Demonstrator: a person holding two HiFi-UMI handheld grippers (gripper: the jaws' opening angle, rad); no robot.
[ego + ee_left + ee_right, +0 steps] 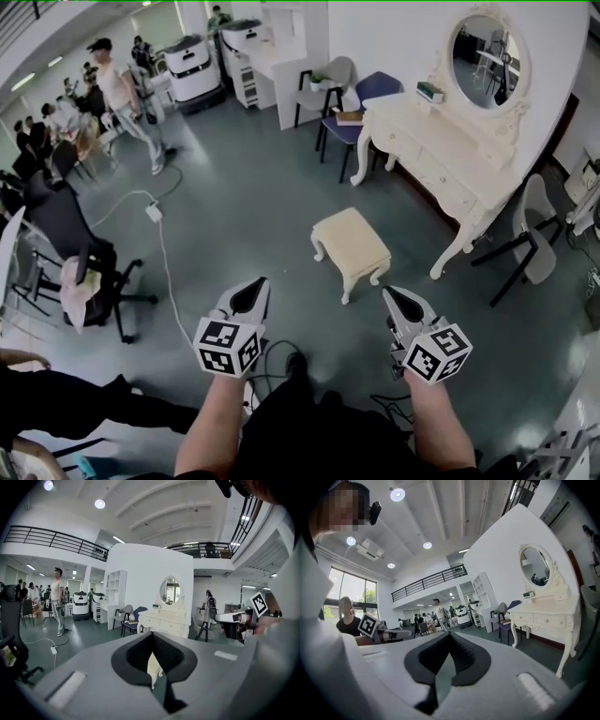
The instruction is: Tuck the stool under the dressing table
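Observation:
A cream stool with curved legs stands on the grey floor, a short way out from the cream dressing table with its oval mirror. My left gripper and right gripper hover side by side just short of the stool, one off each near corner, both shut and empty. In the left gripper view, a strip of the stool shows between the closed jaws of the left gripper, with the dressing table beyond. From the right gripper, the dressing table is off to the right.
A grey chair stands at the table's near end, and a blue chair and a grey one at its far end. A black office chair and a white cable with a plug box lie left. Several people stand far left.

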